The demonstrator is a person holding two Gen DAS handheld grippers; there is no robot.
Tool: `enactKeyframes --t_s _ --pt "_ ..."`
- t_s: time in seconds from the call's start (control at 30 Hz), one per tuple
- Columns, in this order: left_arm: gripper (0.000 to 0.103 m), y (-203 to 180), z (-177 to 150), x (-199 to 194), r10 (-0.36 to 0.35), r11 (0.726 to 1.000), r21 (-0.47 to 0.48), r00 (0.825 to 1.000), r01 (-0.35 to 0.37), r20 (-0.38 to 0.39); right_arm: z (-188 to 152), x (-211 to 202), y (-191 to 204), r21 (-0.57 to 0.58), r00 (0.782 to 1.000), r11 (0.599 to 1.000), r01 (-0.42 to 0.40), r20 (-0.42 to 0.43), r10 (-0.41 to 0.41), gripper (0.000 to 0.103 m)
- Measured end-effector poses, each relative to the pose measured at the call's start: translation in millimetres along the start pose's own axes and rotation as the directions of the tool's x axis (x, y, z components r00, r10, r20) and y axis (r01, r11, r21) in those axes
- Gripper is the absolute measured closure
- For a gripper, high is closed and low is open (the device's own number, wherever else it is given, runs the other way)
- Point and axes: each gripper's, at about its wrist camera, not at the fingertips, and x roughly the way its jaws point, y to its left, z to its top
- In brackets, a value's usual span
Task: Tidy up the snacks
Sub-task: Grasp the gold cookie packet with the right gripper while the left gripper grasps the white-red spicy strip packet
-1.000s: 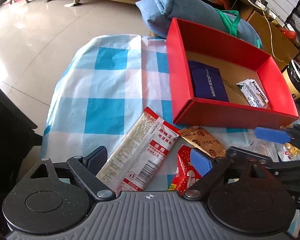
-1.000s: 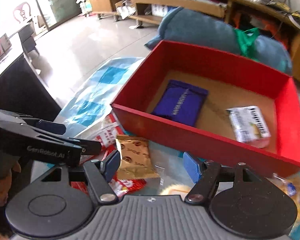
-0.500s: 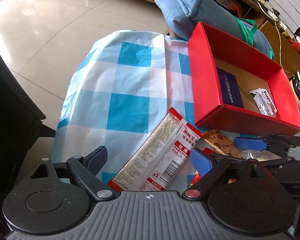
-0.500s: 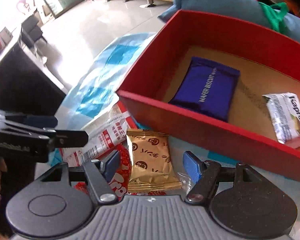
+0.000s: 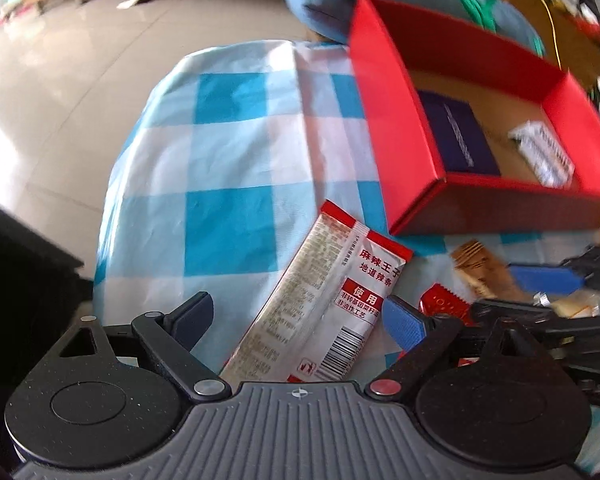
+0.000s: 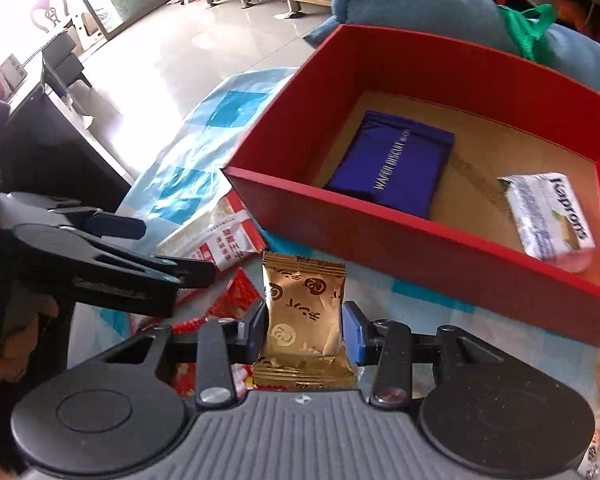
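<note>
the right gripper (image 6: pixel 305 330) has just been closing, and its jaws now pinch the gold snack packet (image 6: pixel 303 312) across its middle, the foil bulging between the pads. the packet is just outside the near wall of the red box (image 6: pixel 420 240), over the blue-and-white checked cloth (image 5: pixel 228 152) on the table. inside the box lie a dark blue wafer biscuit pack (image 6: pixel 396 166) and a white kaproms pack (image 6: pixel 548 216), well apart, with bare cardboard floor between them.

the left gripper (image 5: pixel 300 316) hangs with jaws spread wide and holding nothing, over the long white-and-red spicy strip packet (image 5: pixel 324 304), which lies flat between them. a red wrapper (image 6: pixel 232 300) sits partly under the other packets.

risks, as i judge them: the grip is on slick, puffy foil, so the packet may slide out or twist if swung fast. the box's near wall stands right in front of it, and a low carry would catch the packet's hanging end on the rim or shove the light box along the cloth. the two grippers are close together, so lifting both at once could knock them.

open room: the gap between the two packs in the box looks like the clearest drop spot, and the far left of the cloth is bare.
</note>
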Motion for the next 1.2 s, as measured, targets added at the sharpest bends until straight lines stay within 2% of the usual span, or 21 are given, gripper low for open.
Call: enactKeyframes --t_s 0.13,0.37,0.5,0.63,0.77,0.83,0.9,0.97,1.0,1.03,1.1,1.13,1.2 --pt "0.007 -12.8 0.9 9.5 0.022 0.997 0.078 1.000 -0.022 0.000 -4.9 -4.9 -3.1 0.008 1.000 1.000 0.008 0.007 -0.008 0.067" --pt "0.029 -22.4 -10.0 -3.3 -0.004 0.994 0.109 1.000 0.004 -0.003 -5.9 -11.7 -6.1 0.026 0.999 1.000 0.014 0.028 -0.015 0.067" --pt "0.037 -16.4 -16.5 -8.7 -0.028 0.997 0.067 0.999 0.029 -0.016 -5.7 -12.2 -3.8 0.018 0.999 1.000 0.019 0.029 -0.019 0.067" --pt "0.040 -10.0 -14.8 -10.5 -0.042 0.999 0.025 0.999 0.043 -0.020 -4.0 -7.1 -4.0 0.019 1.000 1.000 0.022 0.023 -0.022 0.067" --pt "0.034 -14.6 -12.7 -6.8 -0.022 0.999 0.038 1.000 0.022 -0.011 -2.7 2.0 -1.4 0.007 1.000 1.000 0.027 -0.001 -0.027 0.067" --pt "0.027 -20.4 -12.5 -5.0 0.002 0.998 0.064 1.000 -0.002 0.002 -2.7 5.6 0.2 -0.003 0.999 0.999 0.041 -0.005 -0.041 0.066" --pt "0.015 -23.7 -11.4 -0.8 0.037 0.997 0.073 0.999 -0.038 0.008 -2.5 10.3 -0.1 0.002 0.999 0.999 0.052 -0.008 -0.052 0.066" --pt "0.007 -19.8 -8.6 2.6 0.054 0.997 0.054 0.999 -0.054 0.005 -1.2 12.5 -6.4 0.029 0.999 0.998 0.051 -0.013 -0.050 0.059" --pt "0.007 -16.2 -7.0 4.6 0.039 0.999 0.034 0.999 -0.039 0.001 -1.1 12.8 -8.2 0.037 0.999 0.999 0.037 -0.014 -0.036 0.057" --pt "0.006 -12.8 -6.0 6.0 0.027 0.999 0.018 1.000 -0.027 -0.003 -1.5 13.0 -8.4 0.037 1.000 0.999 0.028 -0.012 -0.027 0.049" --pt "0.004 -13.4 -6.0 7.3 0.039 0.999 0.017 0.999 -0.039 0.008 -4.4 13.5 -3.1 0.012 1.000 1.000 0.019 -0.003 -0.019 0.044" --pt "0.004 -13.5 -6.3 7.4 0.040 0.999 0.017 0.999 -0.040 0.010 -5.8 13.9 -2.5 0.017 1.000 1.000 0.017 0.004 -0.017 0.036" --pt "0.004 -11.5 -5.6 7.7 0.040 0.999 -0.008 0.999 -0.040 0.005 -8.7 14.9 -3.2 0.012 1.000 1.000 -0.018 0.018 0.018 0.029"
